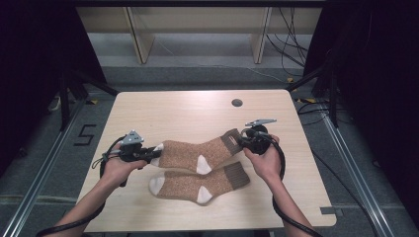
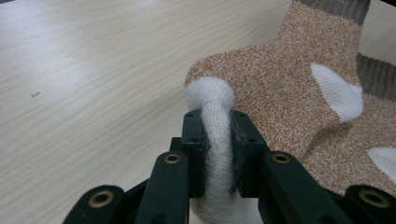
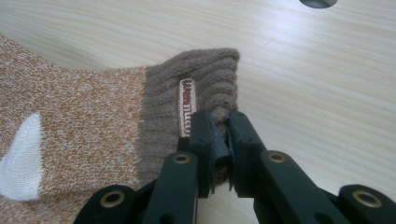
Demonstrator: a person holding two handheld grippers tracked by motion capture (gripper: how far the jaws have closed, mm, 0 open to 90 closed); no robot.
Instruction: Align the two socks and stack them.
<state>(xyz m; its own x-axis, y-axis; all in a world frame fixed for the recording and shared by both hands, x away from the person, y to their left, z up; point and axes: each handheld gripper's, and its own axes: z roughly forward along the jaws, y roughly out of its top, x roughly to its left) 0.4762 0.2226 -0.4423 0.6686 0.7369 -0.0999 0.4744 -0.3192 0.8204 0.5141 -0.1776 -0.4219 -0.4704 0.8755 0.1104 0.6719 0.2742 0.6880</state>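
White toe fabric sits clamped in our left gripper [image 2: 217, 154]; our right gripper [image 3: 219, 154] pinches the grey-brown cuff. We hold the upper sock [image 1: 195, 153] stretched left to right, toe left, above the table [image 1: 197, 111]. Its mate, the lower sock [image 1: 197, 182], lies flat just nearer us. We judge stacking remains.

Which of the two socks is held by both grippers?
The farther sock: the left gripper pinches its white toe and the right gripper its brown cuff. The nearer sock lies flat on the table, ungripped.
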